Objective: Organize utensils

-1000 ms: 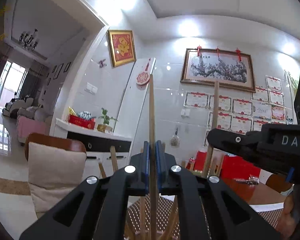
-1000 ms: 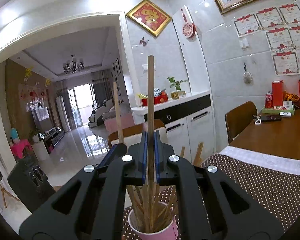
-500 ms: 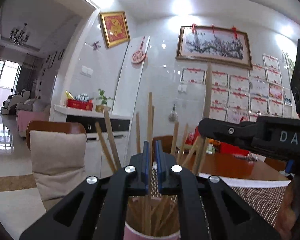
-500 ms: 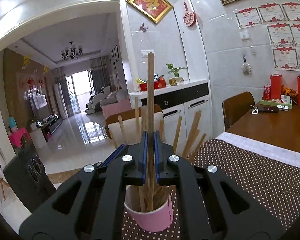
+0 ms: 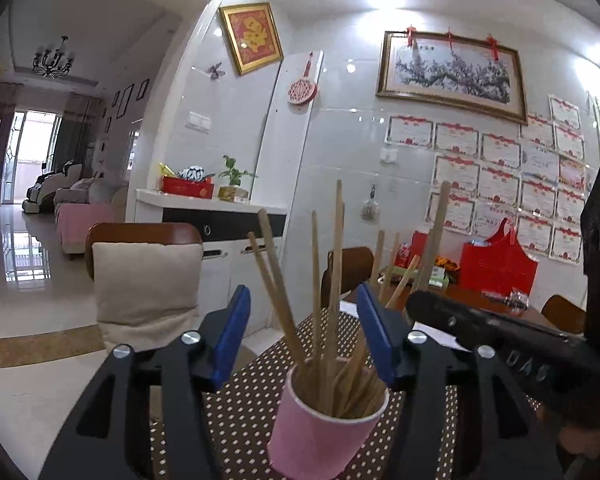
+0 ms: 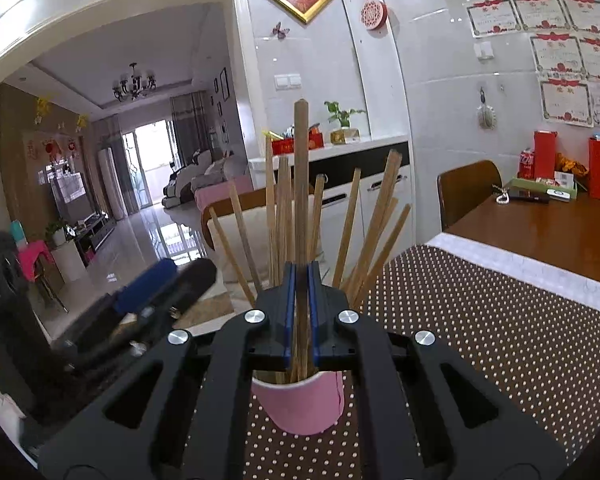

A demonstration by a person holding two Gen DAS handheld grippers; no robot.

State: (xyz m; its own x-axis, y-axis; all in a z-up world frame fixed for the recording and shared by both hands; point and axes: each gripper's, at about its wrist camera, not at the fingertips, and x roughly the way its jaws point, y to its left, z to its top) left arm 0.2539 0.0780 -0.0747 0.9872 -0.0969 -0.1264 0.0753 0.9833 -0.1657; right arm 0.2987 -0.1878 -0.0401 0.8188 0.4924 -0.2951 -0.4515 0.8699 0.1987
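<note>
Now the left claw [image 5: 304, 332] has just sprung apart: half a second ago its blue pads were pinched on a single wooden chopstick, and they stand wide with nothing pressed between them. The chopstick it carried looks to have dropped in among the chopsticks [image 5: 332, 280] standing in the pink cup [image 5: 320, 436], which sits on the dotted brown mat [image 5: 240, 412] just ahead of the claw. So, as I judge it, the left hand's delivery is done.

Over on the other side, the right claw [image 6: 301, 312] is clenched on one tall chopstick [image 6: 301, 184], held upright, with its lower end already down inside the cup's mouth. Compared with a second ago the cup sits closer under that claw and the stick reaches deeper among the others. I'd say the release is the only thing left for this stick.

Both claws crowd the same cup on the tabletop [image 6: 560, 236], the left one showing dark at the left edge of the right view, so withdrawing without knocking the fanned sticks needs care.
</note>
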